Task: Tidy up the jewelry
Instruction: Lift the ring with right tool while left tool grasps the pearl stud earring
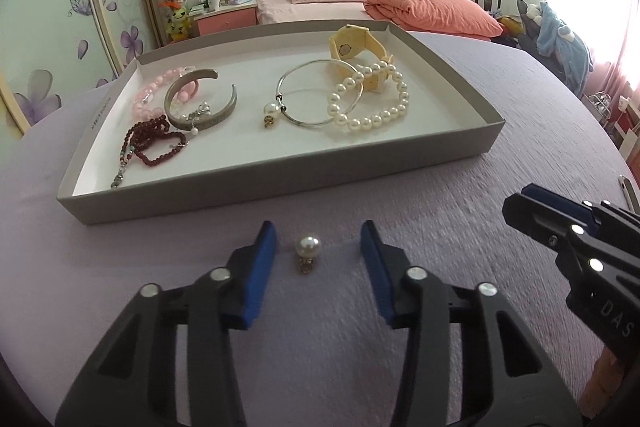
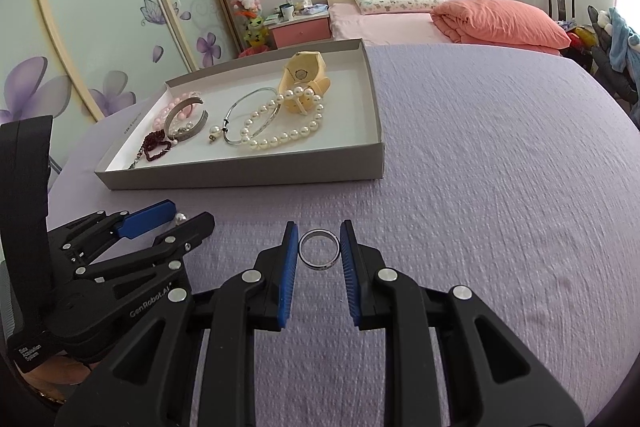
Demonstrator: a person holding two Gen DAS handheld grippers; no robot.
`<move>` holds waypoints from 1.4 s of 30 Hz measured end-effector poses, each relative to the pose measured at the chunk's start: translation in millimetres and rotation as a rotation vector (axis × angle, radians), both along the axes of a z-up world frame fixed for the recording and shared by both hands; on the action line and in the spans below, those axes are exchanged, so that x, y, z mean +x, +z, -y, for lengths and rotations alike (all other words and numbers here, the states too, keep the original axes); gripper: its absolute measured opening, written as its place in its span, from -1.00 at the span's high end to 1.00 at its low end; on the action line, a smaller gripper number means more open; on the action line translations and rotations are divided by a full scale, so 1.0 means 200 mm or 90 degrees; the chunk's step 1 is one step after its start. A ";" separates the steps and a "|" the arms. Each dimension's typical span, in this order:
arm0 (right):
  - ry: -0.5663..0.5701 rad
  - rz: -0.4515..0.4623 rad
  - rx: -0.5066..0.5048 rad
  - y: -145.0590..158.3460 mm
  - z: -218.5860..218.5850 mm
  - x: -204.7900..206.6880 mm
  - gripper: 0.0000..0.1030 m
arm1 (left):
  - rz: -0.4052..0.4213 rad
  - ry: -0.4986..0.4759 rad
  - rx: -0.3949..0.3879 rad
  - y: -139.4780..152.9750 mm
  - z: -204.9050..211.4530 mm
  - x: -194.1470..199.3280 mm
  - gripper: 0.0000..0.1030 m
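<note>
Left claw [image 1: 318, 251] stands open astride the small round white pearl pendant [image 1: 308, 251] on the lilac table [image 1: 440, 227], low centre frame, while the right claw [image 2: 319, 251] grips a silver ring [image 2: 320, 250].

"GenRobot.AI" on left tool [image 2: 192, 223]; "DAS" on right tool [image 1: 516, 205].

One tray [image 1: 280, 171], six bracelets, one watch [image 1: 356, 45], one loose pearl charm [image 1: 308, 249], one ring [image 2: 320, 250], two grippers counted
</note>
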State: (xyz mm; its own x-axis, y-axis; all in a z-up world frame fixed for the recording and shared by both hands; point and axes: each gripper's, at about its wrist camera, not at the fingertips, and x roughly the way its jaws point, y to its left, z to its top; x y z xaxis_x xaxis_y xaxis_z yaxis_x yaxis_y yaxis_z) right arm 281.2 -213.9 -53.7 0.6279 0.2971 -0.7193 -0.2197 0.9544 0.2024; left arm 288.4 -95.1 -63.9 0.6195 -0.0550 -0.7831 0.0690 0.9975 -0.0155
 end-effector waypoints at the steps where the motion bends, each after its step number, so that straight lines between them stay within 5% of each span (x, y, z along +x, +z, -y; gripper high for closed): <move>1: 0.000 -0.001 0.000 0.00 0.00 0.00 0.57 | 0.000 0.001 0.000 0.00 0.00 0.00 0.27; 7: 0.000 -0.002 -0.001 0.00 0.00 0.00 0.56 | 0.002 -0.008 0.002 0.00 0.00 0.01 0.74; 16: 0.006 0.000 -0.004 0.00 -0.03 -0.01 0.56 | 0.003 -0.010 -0.003 0.01 -0.04 -0.02 0.74; 32: 0.057 0.023 -0.018 0.08 -0.24 -0.06 0.57 | 0.061 0.090 -0.015 0.18 -0.50 -0.23 0.74; 42: 0.085 0.042 -0.034 0.13 -0.37 -0.10 0.57 | 0.094 0.105 -0.025 0.27 -0.58 -0.30 0.74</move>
